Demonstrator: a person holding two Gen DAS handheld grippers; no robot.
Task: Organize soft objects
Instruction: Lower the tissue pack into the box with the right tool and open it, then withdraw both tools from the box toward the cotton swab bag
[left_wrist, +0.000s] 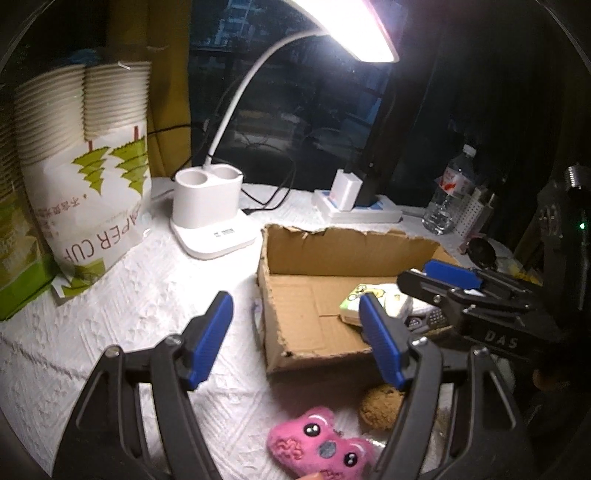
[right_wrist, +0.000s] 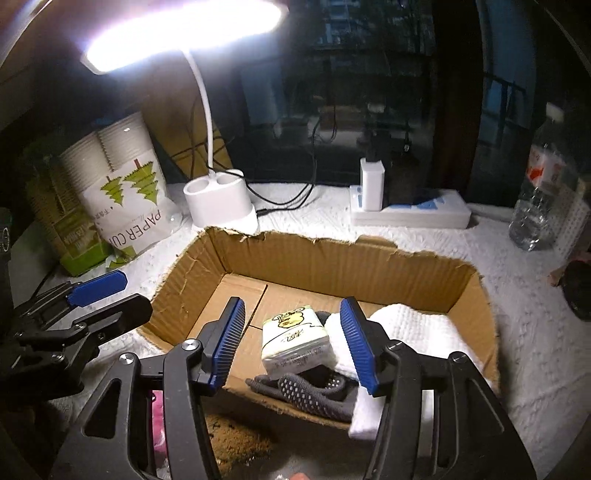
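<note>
Looking across my left wrist view from the left, I see a plastic bag of stacked white paper cups (left_wrist: 88, 177) leaning at the edge of the table's white textured cloth (left_wrist: 122, 325), then a white desk lamp with a two-hole base (left_wrist: 208, 206) lit overhead. My left gripper (left_wrist: 295, 332) hangs with its blue-padded fingers spread wide and nothing between them, above the near-left corner of the torn brown cardboard box (left_wrist: 314, 332). Below it, on the cloth just in front of the box, lies a pink plush toy with black bead eyes and a grey nose (left_wrist: 321, 443), fuzzy and flat on its back; a round brown fuzzy ball (left_wrist: 380, 406) sits just beside it to the right.

In the right wrist view, my right gripper (right_wrist: 291, 343) is also wide apart and empty, poised over the box's near wall. Inside the box, between the fingers, a small white tissue pack with a yellow-green cartoon print (right_wrist: 295, 339) rests on a grey knitted sock with dotted grips (right_wrist: 306, 395), which drapes toward the near wall. A folded white waffle-textured towel (right_wrist: 413, 332) fills the box's right side, touching the pack. Farther right, a white power strip (right_wrist: 410, 214) and a clear plastic water bottle (right_wrist: 543, 192) stand behind.
</note>
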